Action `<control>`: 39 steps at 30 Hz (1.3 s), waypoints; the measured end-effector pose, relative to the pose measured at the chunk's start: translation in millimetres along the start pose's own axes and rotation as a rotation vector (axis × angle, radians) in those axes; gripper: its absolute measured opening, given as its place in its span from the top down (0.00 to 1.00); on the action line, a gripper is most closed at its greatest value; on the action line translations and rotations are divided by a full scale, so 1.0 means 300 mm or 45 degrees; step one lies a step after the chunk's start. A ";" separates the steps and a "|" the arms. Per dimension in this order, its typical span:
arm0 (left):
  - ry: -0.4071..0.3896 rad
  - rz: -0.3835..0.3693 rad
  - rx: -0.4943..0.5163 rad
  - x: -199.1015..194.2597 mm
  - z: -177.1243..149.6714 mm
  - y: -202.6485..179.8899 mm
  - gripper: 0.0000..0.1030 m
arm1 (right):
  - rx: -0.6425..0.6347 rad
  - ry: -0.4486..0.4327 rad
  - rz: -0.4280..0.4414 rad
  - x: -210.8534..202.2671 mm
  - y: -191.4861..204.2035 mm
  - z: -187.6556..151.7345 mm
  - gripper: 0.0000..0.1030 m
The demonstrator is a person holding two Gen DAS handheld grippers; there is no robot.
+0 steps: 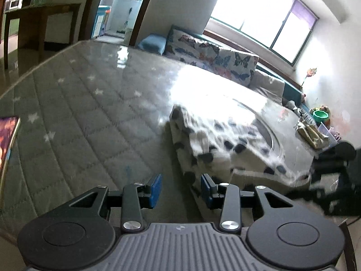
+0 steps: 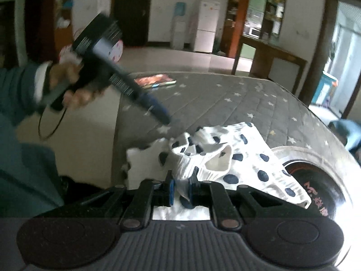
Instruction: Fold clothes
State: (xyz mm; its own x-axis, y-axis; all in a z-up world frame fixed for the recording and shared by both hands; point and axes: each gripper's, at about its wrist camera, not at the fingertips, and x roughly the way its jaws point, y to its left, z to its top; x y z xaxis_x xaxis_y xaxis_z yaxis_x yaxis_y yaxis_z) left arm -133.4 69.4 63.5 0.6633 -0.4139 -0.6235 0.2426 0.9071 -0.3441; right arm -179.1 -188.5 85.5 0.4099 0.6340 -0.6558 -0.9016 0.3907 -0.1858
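Observation:
A white garment with dark blue dots [image 1: 227,144] lies bunched on a grey quilted mattress [image 1: 90,103] near its edge. My left gripper [image 1: 181,189] is open and empty, held just left of the garment's near corner. In the right wrist view my right gripper [image 2: 181,189] is shut on a ribbed edge of the garment [image 2: 227,160]. The left gripper [image 2: 162,115] shows there too, held by a hand above the mattress [image 2: 225,99], pointing down toward the cloth.
A book [image 2: 155,80] lies on the mattress's far corner, also at the left edge [image 1: 8,140]. A round printed disc [image 2: 315,180] lies under the garment. Butterfly cushions [image 1: 214,56] line the window side. Toys [image 1: 315,122] sit at the right.

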 end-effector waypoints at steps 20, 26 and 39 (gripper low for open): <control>-0.029 -0.254 0.217 0.130 0.178 -0.260 0.56 | -1.037 0.059 -0.402 0.018 0.297 -0.167 0.88; 0.056 -0.343 0.228 0.172 0.128 -0.259 0.56 | -1.118 0.078 -0.403 0.002 0.318 -0.224 0.84; 0.129 -0.342 0.158 0.118 -0.010 -0.167 0.56 | -0.778 0.146 -0.315 -0.119 0.244 -0.207 0.68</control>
State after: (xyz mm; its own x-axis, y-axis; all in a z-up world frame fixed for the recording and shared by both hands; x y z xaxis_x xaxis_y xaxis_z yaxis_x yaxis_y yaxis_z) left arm -124.1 8.9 56.6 0.4914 -0.6399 -0.5909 0.4880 0.7642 -0.4217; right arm -268.2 -224.0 49.7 0.6277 0.4864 -0.6078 -0.7130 0.0459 -0.6997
